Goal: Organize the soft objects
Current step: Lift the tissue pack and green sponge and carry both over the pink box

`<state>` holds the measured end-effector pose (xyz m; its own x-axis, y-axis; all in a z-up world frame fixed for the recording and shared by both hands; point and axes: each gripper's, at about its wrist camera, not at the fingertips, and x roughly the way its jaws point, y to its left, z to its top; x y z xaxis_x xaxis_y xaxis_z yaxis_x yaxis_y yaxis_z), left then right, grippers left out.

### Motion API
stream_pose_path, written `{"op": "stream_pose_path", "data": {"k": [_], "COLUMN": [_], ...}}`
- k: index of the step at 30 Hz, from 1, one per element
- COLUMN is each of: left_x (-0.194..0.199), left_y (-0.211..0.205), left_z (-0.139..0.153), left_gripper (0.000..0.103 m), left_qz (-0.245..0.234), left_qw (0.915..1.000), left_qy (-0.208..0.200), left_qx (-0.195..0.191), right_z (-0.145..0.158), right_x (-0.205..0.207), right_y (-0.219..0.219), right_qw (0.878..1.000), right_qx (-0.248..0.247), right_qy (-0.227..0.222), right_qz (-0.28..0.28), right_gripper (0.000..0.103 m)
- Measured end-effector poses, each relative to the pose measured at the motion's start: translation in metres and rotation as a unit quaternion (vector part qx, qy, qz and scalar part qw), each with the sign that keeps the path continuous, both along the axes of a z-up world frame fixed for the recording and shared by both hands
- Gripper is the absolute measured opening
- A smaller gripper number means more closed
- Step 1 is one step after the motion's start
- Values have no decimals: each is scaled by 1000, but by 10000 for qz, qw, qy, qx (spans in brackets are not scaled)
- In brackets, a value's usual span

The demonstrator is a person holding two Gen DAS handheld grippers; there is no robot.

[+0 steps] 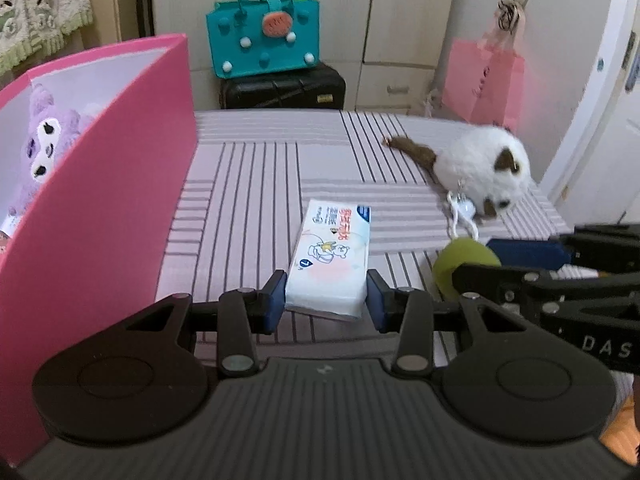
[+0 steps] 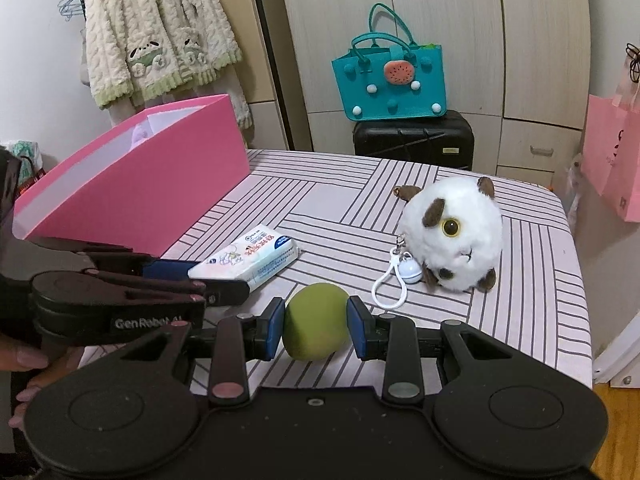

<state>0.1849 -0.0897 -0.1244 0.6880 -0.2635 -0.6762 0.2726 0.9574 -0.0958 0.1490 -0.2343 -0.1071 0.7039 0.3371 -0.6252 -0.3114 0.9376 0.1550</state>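
Left gripper (image 1: pixel 326 294): my fingers pinch the white soft tissue pack (image 1: pixel 330 266) by its near end, on the striped table (image 1: pixel 248 184).
Right gripper (image 2: pixel 316 326): fingers closed on the round green squashy ball (image 2: pixel 316 322).
Done: a purple plush toy (image 1: pixel 44 144) already sits in the open pink box (image 1: pixel 112 184).
Left: pack, ball and the white-and-brown plush cat (image 2: pixel 454 234).
Room: box wall close on my left; table edge near right of the cat; middle open.
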Motion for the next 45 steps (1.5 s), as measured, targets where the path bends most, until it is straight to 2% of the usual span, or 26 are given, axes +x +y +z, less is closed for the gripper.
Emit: {"op": "stream_pose_path", "data": {"k": [3, 6, 11, 14, 16, 18, 29, 31, 37, 45], "left_x": [1, 8, 20, 23, 21, 19, 9, 5, -7, -30], "left_y": [-5, -10, -17, -19, -19, -18, -12, -11, -7, 8], "left_z": [-2, 0, -3, -5, -6, -5, -1, 2, 11, 19], "left_gripper": [44, 51, 52, 50, 40, 39, 39, 39, 39, 39], "left_qz": [-75, -242, -257, -189, -206, -239, -317, -334, -448, -614], "left_qw": [9999, 9994, 9991, 9989, 9986, 9985, 9991, 9990, 9986, 9974], "left_qy": [13, -9, -43, -132, -195, -231, -184, -212, -207, -121], "left_qx": [122, 235, 324, 400, 447, 425, 217, 207, 210, 351], "right_z": [-1, -2, -2, -2, -2, -3, -6, -9, -3, 7], "right_x": [-2, -4, -5, -5, -6, -7, -8, -6, -12, -31], "right_y": [1, 1, -2, -3, -4, -2, 7, 7, 0, 0], "right_qw": [10000, 10000, 10000, 10000, 10000, 9999, 9990, 9987, 9995, 9997], "right_qx": [-47, -45, -30, -23, -39, -98, -396, -498, -317, -40], "right_qy": [-5, -19, -21, -2, -4, -44, -158, -136, -76, 177], "right_qz": [11, 13, -7, 13, 33, 68, 98, 31, -13, 192], "right_gripper": [38, 38, 38, 38, 38, 39, 45, 43, 41, 41]}}
